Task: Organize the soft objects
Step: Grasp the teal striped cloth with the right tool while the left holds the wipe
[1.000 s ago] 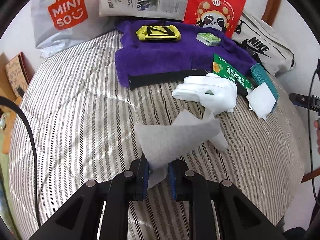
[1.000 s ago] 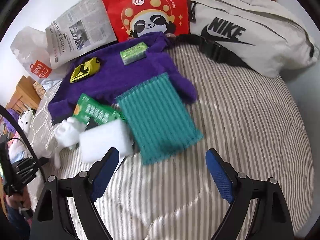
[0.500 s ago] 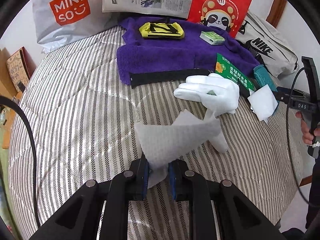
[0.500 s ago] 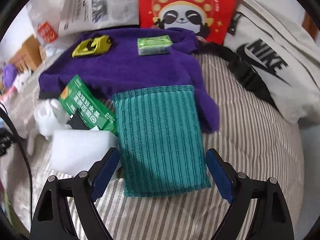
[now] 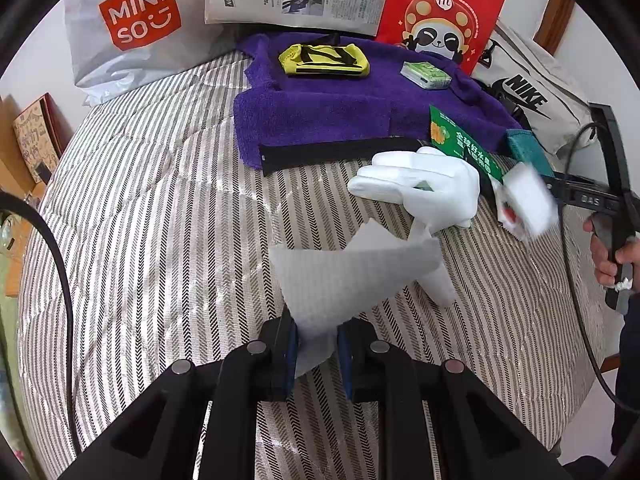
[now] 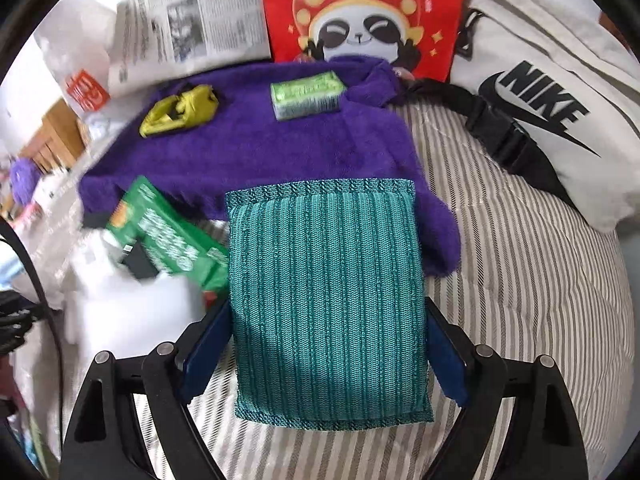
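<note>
The striped bed (image 5: 168, 208) carries everything, so I start there. The purple towel (image 5: 340, 120) lies across its far side with a yellow pouch (image 5: 324, 60) and a small green packet (image 5: 426, 75) on it, and a white Nike bag (image 6: 552, 92) sits off to the right.

The teal knitted cloth (image 6: 328, 296) lies flat, its far edge over the towel's near corner and its near end on the bed. My right tool (image 6: 328, 354) is spread wide, a jaw on either side of the cloth and gripping nothing. To do this well, I judge I should go low, pinch only the near edge and stay off the bedcover beneath. The green box (image 6: 168, 236) and the white foam block (image 6: 132, 320) lie just beside the cloth's left edge, so I want to avoid snagging them.

My left tool (image 5: 316, 350) is clamped on the lower corner of a thin white sheet (image 5: 348, 276), which stands up above the bed in front of a white glove (image 5: 424, 188). In the left view my right hand (image 5: 612, 256) grips its handle at the right edge, reaching in towards the cloth.
</note>
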`<state>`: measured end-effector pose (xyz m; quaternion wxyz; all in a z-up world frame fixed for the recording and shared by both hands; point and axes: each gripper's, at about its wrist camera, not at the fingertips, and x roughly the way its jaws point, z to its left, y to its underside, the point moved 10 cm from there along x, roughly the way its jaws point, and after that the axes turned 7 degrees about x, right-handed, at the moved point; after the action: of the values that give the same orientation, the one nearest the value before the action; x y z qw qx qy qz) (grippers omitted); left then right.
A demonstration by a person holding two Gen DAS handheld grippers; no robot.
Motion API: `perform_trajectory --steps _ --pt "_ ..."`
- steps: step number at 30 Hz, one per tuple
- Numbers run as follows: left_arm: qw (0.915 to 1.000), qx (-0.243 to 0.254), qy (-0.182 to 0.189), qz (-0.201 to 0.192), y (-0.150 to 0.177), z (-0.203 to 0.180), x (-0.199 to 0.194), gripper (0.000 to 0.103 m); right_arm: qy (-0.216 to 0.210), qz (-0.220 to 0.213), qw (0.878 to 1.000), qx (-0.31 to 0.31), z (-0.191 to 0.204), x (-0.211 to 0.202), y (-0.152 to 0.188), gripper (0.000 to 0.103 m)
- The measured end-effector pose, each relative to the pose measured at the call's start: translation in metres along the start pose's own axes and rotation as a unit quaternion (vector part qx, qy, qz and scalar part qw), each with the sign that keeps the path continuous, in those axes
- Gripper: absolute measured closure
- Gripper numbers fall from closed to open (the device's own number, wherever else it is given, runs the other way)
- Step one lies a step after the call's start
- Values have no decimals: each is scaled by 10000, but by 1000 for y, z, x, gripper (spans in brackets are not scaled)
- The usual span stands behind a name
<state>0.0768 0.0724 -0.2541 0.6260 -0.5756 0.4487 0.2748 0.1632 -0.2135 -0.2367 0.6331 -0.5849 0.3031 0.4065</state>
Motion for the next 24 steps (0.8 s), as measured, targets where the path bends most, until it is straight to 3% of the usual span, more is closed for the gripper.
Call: perform_trajectory --steps 14,24 --pt "9994 -130 246 -203 -6 -3 -26 86 -143 -99 9974 694 -9 -65 18 15" --pt "9988 -124 277 -382 -27 -1 -52 86 -126 -205 9970 737 3 -84 1 15"
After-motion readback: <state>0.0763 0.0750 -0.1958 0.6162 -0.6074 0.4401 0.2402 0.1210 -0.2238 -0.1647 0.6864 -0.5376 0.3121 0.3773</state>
